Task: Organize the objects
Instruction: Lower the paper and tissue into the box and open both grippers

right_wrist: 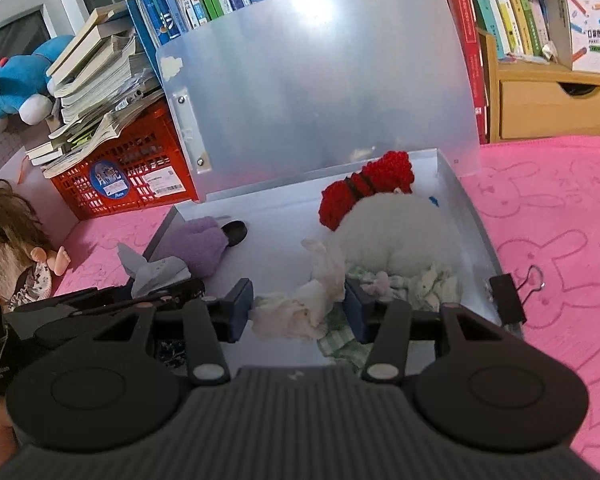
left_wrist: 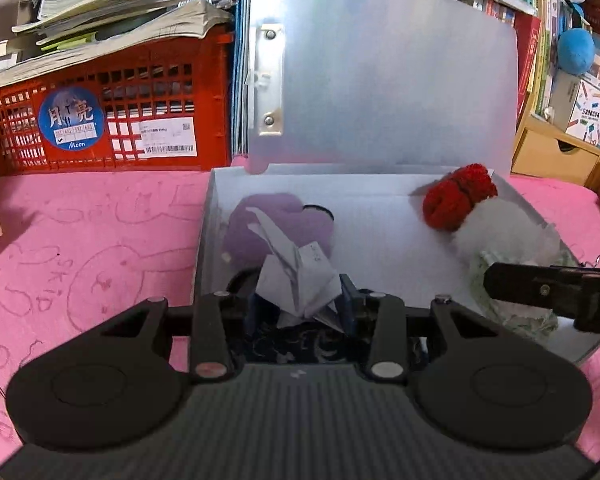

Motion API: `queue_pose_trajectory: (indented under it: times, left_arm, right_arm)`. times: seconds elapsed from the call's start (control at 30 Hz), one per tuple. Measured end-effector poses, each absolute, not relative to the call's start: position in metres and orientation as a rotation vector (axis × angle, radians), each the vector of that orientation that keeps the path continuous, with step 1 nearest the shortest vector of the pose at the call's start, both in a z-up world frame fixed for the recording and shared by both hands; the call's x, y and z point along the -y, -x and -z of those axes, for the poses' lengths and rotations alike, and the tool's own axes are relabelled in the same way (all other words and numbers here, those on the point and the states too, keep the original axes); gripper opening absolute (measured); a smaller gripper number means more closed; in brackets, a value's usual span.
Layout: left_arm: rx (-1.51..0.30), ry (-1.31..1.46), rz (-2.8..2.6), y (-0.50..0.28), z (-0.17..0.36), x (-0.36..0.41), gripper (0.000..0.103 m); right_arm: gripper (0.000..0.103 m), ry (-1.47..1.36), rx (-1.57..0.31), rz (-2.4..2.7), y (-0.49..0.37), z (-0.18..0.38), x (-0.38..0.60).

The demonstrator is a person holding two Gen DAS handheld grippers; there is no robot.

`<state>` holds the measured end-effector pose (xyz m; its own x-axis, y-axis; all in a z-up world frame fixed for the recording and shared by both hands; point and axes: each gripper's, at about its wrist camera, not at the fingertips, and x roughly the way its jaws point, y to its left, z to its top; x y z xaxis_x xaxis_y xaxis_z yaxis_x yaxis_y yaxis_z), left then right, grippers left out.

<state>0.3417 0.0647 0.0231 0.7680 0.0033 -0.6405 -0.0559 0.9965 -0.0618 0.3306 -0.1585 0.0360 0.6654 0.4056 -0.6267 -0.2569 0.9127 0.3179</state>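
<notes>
Box (left_wrist: 380, 216), one, grey, lid up, sits on the pink tabletop (left_wrist: 100, 240) just ahead of both claws. Left claw (left_wrist: 300, 300) is clamped on one folded paper crane (left_wrist: 296, 276), whose neck points up and away, over the near left corner of the box. Beyond it lies one purple plush (left_wrist: 284, 224). Right claw (right_wrist: 300, 304) is clamped on one crumpled white tissue (right_wrist: 304, 304), its long axis running up from the pads, over the near edge of the box. Ahead of it sit one white plush (right_wrist: 396, 232) with a red bow (right_wrist: 364, 192) and green-checked cloth (right_wrist: 420, 284). To its right one binder clip (right_wrist: 508, 296) grips the box wall. Far left stands one red crate (left_wrist: 120, 112) stacked with books, and one doll (right_wrist: 16, 256).
</notes>
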Motion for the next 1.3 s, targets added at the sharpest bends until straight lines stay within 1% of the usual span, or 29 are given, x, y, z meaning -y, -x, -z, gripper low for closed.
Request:
queue_pose_trajectory:
  times: [0.27, 0.7, 0.77, 0.8, 0.87, 0.93, 1.03, 1.07, 1.1, 1.2, 1.3]
  left_arm:
    - [-0.695, 0.08, -0.033, -0.343, -0.018, -0.068, 0.045]
    - [-0.682, 0.051, -0.036, -0.342, -0.017, -0.066, 0.045]
    - [-0.682, 0.049, -0.037, -0.343, -0.017, -0.065, 0.045]
    - [-0.683, 0.05, -0.037, -0.342, -0.017, -0.066, 0.045]
    - [-0.693, 0.044, -0.035, -0.343, -0.017, -0.065, 0.046]
    - [-0.712, 0.045, -0.045, -0.342, -0.021, -0.064, 0.05]
    - [-0.682, 0.036, -0.041, -0.334, -0.031, -0.064, 0.059]
    - [-0.669, 0.028, -0.041, -0.331, -0.035, -0.063, 0.064]
    - [-0.66, 0.022, -0.042, -0.328, -0.04, -0.062, 0.067]
    - [-0.635, 0.005, -0.037, -0.316, -0.055, -0.058, 0.07]
    - [-0.614, -0.006, -0.031, -0.303, -0.069, -0.051, 0.073]
  right_arm:
    - [0.052, -0.202, -0.785, -0.375, -0.334, -0.02, 0.154]
    - [0.053, -0.203, -0.786, -0.376, -0.334, -0.015, 0.154]
    - [0.056, -0.192, -0.784, -0.375, -0.333, -0.015, 0.153]
    - [0.063, -0.184, -0.782, -0.372, -0.333, -0.015, 0.152]
    - [0.066, -0.178, -0.778, -0.37, -0.332, -0.017, 0.151]
    - [0.071, -0.183, -0.771, -0.38, -0.33, -0.021, 0.151]
    - [0.078, -0.195, -0.741, -0.394, -0.323, -0.033, 0.154]
    - [0.079, -0.19, -0.728, -0.397, -0.32, -0.037, 0.154]
    - [0.081, -0.183, -0.714, -0.396, -0.316, -0.043, 0.156]
    - [0.087, -0.174, -0.684, -0.401, -0.305, -0.057, 0.161]
    - [0.088, -0.164, -0.651, -0.407, -0.291, -0.071, 0.17]
